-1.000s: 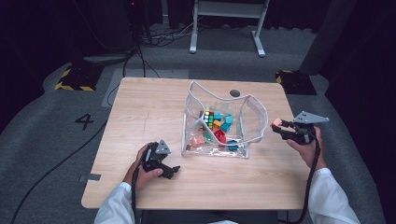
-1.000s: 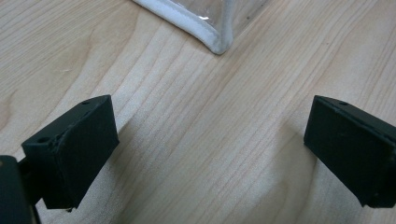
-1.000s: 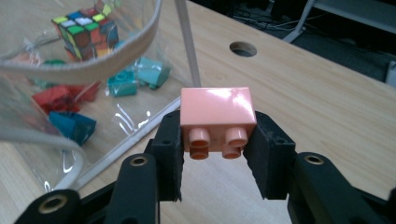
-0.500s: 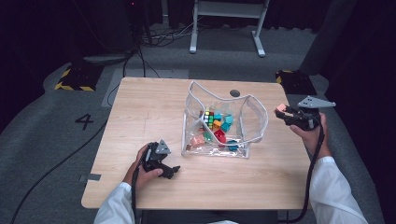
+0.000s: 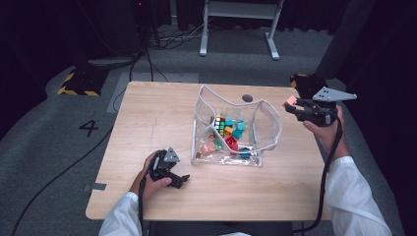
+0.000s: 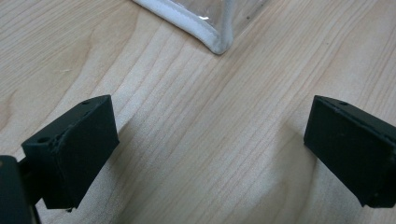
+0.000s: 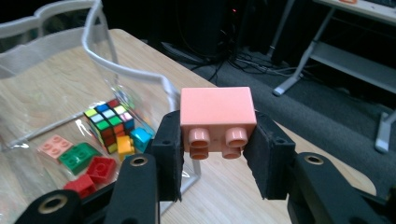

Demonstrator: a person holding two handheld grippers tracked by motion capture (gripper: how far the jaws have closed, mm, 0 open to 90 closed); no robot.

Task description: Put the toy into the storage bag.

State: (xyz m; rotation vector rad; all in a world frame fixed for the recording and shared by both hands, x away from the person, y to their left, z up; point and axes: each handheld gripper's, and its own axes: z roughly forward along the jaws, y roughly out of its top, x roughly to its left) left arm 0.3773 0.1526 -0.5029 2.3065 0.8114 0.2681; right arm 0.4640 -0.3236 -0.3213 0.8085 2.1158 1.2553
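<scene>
My right gripper (image 7: pixel 212 144) is shut on a salmon-pink toy brick (image 7: pixel 217 116), its studs facing the camera. In the high view this right gripper (image 5: pixel 295 105) hovers in the air with the pink brick (image 5: pixel 291 101), just right of a clear plastic bag (image 5: pixel 268 123) with a white rim. Inside the bag lie a colour cube (image 7: pixel 109 122) and loose bricks in red, green, teal, orange and pink. My left gripper (image 5: pixel 179 179) rests on the wooden table (image 5: pixel 147 113) left of the bag, its jaws wide apart over bare wood, as the left gripper view (image 6: pixel 210 154) shows.
A corner of the bag's white rim (image 6: pixel 212 39) lies just ahead of the left jaws. Beyond the table are a grey floor, cables, a metal stand (image 5: pixel 236 24) and a black-and-yellow marked block (image 5: pixel 78 81). The table's right edge is close under the right hand.
The right gripper has risen with the pink brick and drifted slightly right and away from the table surface. The left gripper has stayed where it was.
</scene>
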